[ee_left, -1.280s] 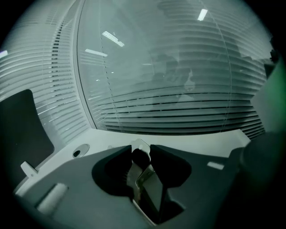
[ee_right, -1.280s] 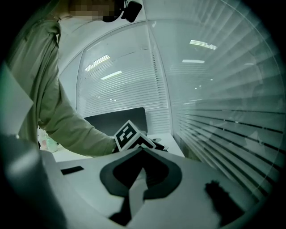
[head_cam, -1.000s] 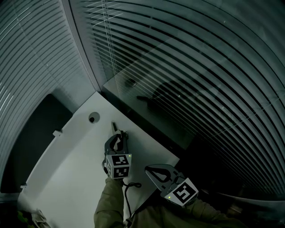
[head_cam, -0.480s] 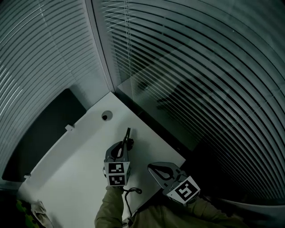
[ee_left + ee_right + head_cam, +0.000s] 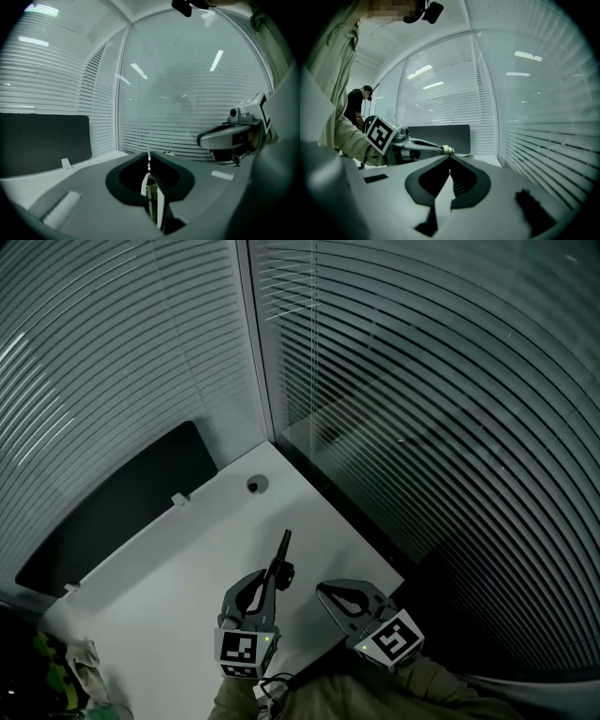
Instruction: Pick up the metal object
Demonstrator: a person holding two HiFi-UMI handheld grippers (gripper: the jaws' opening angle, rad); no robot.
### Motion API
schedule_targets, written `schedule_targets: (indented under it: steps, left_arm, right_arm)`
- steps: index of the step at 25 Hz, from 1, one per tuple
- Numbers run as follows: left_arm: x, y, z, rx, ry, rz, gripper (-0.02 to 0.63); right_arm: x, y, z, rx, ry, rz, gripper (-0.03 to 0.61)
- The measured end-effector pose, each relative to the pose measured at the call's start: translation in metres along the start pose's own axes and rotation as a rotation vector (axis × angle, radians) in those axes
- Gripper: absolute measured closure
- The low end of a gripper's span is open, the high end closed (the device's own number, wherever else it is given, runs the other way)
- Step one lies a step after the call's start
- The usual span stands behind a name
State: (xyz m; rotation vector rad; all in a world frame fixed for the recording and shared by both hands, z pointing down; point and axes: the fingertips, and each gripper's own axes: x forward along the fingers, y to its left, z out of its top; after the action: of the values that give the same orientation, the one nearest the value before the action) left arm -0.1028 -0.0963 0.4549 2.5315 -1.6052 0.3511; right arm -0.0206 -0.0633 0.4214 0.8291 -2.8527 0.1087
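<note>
The metal object [image 5: 281, 556] is a thin dark rod with a small knob. It sticks out of my left gripper [image 5: 268, 579], pointing toward the table's far corner. The left gripper is shut on the rod above the white table [image 5: 169, 577]. In the left gripper view the rod shows as a thin bright strip [image 5: 149, 165] pinched between the closed jaws of the left gripper [image 5: 150, 177]. My right gripper [image 5: 324, 590] hangs just to the right of it, shut with nothing in it. In the right gripper view, its closed tips [image 5: 450, 158] point toward the left gripper [image 5: 410, 145].
A round cable hole [image 5: 254, 485] lies near the table's far corner. A dark screen panel [image 5: 112, 507] runs along the left edge, with small white clips [image 5: 178, 499] on it. Glass walls with blinds [image 5: 422, 409] close the back and right. A person [image 5: 356, 108] stands far left.
My left gripper closed on the rod where it lay on the table and drew back toward me with it. The rod now points up and away. The right gripper barely moved.
</note>
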Motion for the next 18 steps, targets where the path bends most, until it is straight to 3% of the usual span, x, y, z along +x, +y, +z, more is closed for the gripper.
schedule_targets:
  steps: [6, 9, 18]
  left_arm:
    - [-0.058, -0.011, 0.027, 0.008, -0.102, 0.030, 0.588]
    - [-0.080, -0.020, 0.037, -0.026, -0.124, 0.048, 0.588]
    - [-0.117, -0.026, 0.038, -0.017, -0.157, 0.075, 0.588]
  right_arm:
    - [0.000, 0.026, 0.014, -0.034, -0.031, 0.033, 0.574]
    - [-0.002, 0.040, 0.017, -0.043, -0.045, 0.044, 0.574]
    - [-0.005, 0.066, 0.021, -0.055, -0.059, 0.074, 0.575]
